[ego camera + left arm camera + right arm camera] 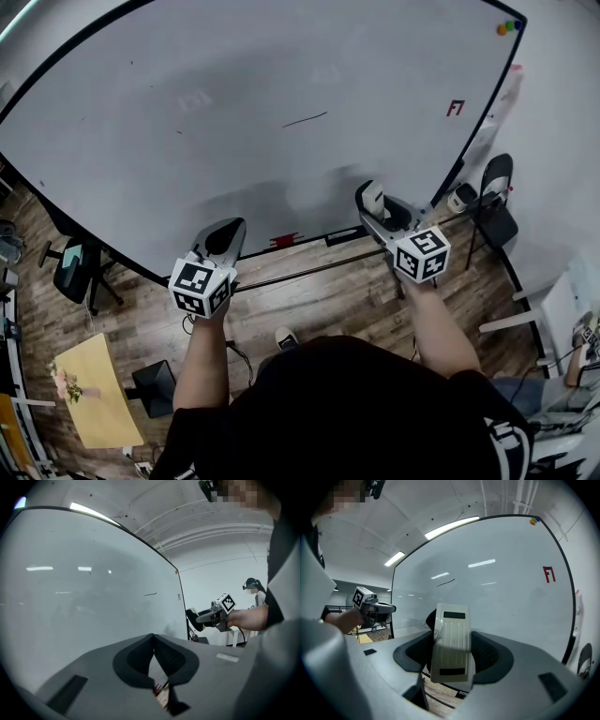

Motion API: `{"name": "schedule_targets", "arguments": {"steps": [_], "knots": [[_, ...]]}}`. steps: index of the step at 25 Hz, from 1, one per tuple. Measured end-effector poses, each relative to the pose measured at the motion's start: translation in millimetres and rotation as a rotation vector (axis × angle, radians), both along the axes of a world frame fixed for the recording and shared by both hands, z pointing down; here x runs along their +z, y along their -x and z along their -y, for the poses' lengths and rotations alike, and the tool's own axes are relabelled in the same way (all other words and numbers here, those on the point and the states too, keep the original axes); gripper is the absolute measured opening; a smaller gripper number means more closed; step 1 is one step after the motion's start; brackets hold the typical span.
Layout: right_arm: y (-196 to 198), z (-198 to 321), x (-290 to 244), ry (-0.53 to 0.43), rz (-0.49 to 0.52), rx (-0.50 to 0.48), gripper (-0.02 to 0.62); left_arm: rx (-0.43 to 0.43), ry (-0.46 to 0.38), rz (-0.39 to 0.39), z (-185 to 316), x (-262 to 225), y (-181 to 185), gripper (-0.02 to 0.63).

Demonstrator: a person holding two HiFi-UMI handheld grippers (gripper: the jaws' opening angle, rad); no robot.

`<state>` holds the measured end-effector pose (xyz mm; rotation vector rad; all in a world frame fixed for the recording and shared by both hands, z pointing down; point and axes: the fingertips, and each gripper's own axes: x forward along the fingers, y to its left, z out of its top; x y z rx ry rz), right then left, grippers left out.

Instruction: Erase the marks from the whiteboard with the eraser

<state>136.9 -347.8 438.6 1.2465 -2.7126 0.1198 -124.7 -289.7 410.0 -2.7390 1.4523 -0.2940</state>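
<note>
**Eraser clamped in the right gripper, low on the whiteboard**

The eraser [451, 641] is a pale, ribbed block with a dark strip near each end. It stands lengthwise between the jaws of the right gripper [452, 648], which are closed against its two long sides. Its far end points at the whiteboard [234, 94]. In the head view it sits near the board's bottom edge, toward the lower right corner (whether it actually touches the board cannot be told from any view).

Up and to the left of the eraser, around the middle of the board, a short black stroke [305, 119] is visible. A small red mark [456, 108] lies close to the right edge. A few coloured magnets [507, 27] cluster in the upper right corner.

The left gripper [223, 239] hangs near the bottom edge too, well apart from the right one and further toward the board's left. Its jaws are closed together with nothing between them, the pads meeting at the tips.

Along the ledge under the bottom edge, between the two grippers, lies a small red object [283, 240] (too small to identify). A dark chair [494, 202] stands beyond the board's right edge on the wooden floor [319, 300].
</note>
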Motion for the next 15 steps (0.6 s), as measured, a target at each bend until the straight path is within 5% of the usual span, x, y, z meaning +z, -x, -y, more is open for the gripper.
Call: {"name": "schedule_targets", "arguments": {"steps": [15], "knots": [[3,22,-35,-0.063,0.003,0.0,0.249,0.016,0.014,-0.003,9,2,-5,0.011]]}}
